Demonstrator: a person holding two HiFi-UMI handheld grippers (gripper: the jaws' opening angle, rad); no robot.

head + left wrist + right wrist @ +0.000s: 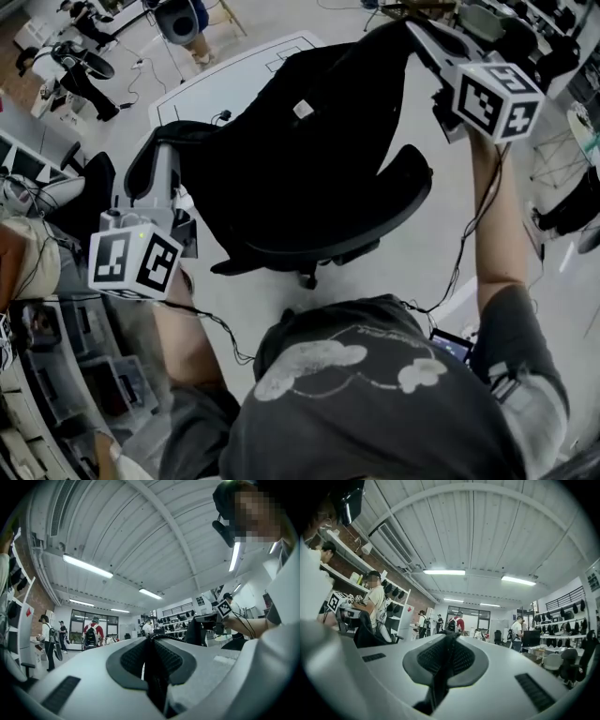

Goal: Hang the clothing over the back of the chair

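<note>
The clothing (281,150) is black and is spread wide in the middle of the head view. It is held up by two of its ends. It has a small white label (302,110) near the top. It hangs over a black chair (398,197), whose seat sticks out from under it at the lower right. I cannot tell if the cloth touches the back of the chair.

The left gripper (161,155) is at the left of the head view. It pinches the left end of the clothing. In the left gripper view the two jaws of the left gripper (152,641) are squeezed together, with a thin fold of black cloth (157,677) caught between them.

The right gripper (419,33) is at the upper right of the head view, higher in the picture than the left one. It pinches the other end. In the right gripper view the jaws of the right gripper (447,639) are pressed tight on a strip of black cloth (438,681), which runs down between them toward the bottom of the picture.

The person (375,403) is at the bottom of the head view in a grey shirt, with both arms reaching out, one to each side of the chair.
</note>
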